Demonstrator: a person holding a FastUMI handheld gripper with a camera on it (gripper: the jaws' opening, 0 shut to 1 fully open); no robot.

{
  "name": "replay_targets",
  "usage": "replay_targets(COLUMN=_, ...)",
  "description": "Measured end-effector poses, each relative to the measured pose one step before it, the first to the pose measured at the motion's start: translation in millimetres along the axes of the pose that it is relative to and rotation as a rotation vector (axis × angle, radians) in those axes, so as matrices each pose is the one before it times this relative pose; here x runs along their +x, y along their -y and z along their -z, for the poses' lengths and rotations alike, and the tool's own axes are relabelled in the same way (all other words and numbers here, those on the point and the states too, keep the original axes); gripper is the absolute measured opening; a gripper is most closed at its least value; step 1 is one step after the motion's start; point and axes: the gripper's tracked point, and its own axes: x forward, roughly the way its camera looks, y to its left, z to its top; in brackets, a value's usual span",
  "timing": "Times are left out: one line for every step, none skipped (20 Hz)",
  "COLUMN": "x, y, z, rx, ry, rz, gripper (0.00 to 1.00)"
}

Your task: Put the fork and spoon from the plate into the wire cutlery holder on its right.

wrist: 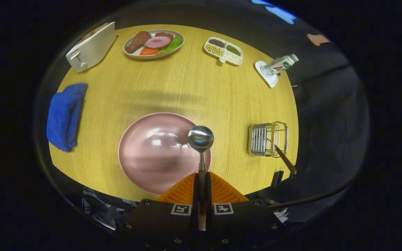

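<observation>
plate: glossy pink
spoon: shiny silver bowl
table: yellow wood grain
towel: blue
toaster: white
cutlery holder: silver wire

- I see a white toaster at the far left corner of the wooden table.
- Just beside it I make out an oval dish of food: brown meat, a pink slice, green leaves, something red.
- Further along the far edge I see a white divided tray holding beans and dark grains in its compartments.
- Past that, I see a small bottle tilted over a white coaster.
- On the left side I see a folded blue cloth.
</observation>
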Motion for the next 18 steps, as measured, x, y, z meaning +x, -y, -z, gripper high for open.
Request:
replay_targets(x=-2.36, y=5.34, z=-0.87, rx=0.01411, ry=0.00391, rz=0.00379, gripper=0.09)
replay_targets(x=-3.33, y=6.23, z=-1.55, rx=0.01465, ry=0.00383, rz=0.00420, gripper=0.09)
replay_targets(x=-2.47, y=6.93, z=-1.47, rx=0.01627, ry=0.00424, rz=0.00547, gripper=0.09)
replay_targets(x=-3.16, y=6.47, z=-1.64, rx=0.01872, ry=0.00428, rz=0.00527, gripper=0.09)
replay_targets(x=-1.23, y=8.21, z=-1.82, rx=0.02148, ry=0.00292, rz=0.00552, gripper=0.09)
replay_targets(x=-2.06, y=8.49, z=-1.63, rx=0.01845, ry=0.00182, rz=0.00547, gripper=0.09)
replay_targets(x=-0.33, y=8.79, z=-1.69, rx=0.01629, ry=0.00034, rz=0.00818, gripper=0.09)
replay_targets(x=-0.49, y=9.66, z=-1.71, rx=0.01440, ry=-0.00087, rz=0.00820, gripper=0.09)
replay_targets(x=0.47, y=8.02, z=-1.07, rx=0.01544, ry=-0.00210, rz=0.00764, gripper=0.09)
replay_targets(x=0.45, y=8.07, z=-1.18, rx=0.01476, ry=-0.00191, rz=0.00522, gripper=0.09)
replay_targets(x=1.71, y=8.18, z=-1.04, rx=0.01691, ry=-0.00481, rz=0.00460, gripper=0.09)
replay_targets(x=2.29, y=7.60, z=-1.15, rx=0.01512, ry=-0.00517, rz=0.00314, gripper=0.09)
replay_targets(x=2.01, y=8.14, z=-0.40, rx=0.01578, ry=-0.00630, rz=0.00292, gripper=0.09)
replay_targets(x=2.01, y=7.51, z=-1.46, rx=0.01409, ry=-0.00547, rz=0.00363, gripper=0.09)
replay_targets(x=3.03, y=7.15, z=-0.04, rx=0.01357, ry=-0.00627, rz=0.00321, gripper=0.09)
replay_targets(x=2.78, y=5.95, z=1.20, rx=0.01381, ry=-0.00653, rz=0.00138, gripper=0.09)
replay_targets(x=3.42, y=6.93, z=-0.44, rx=0.01388, ry=-0.00541, rz=0.00023, gripper=0.09)
replay_targets(x=2.18, y=6.31, z=-0.74, rx=0.01296, ry=-0.00573, rz=0.00117, gripper=0.09)
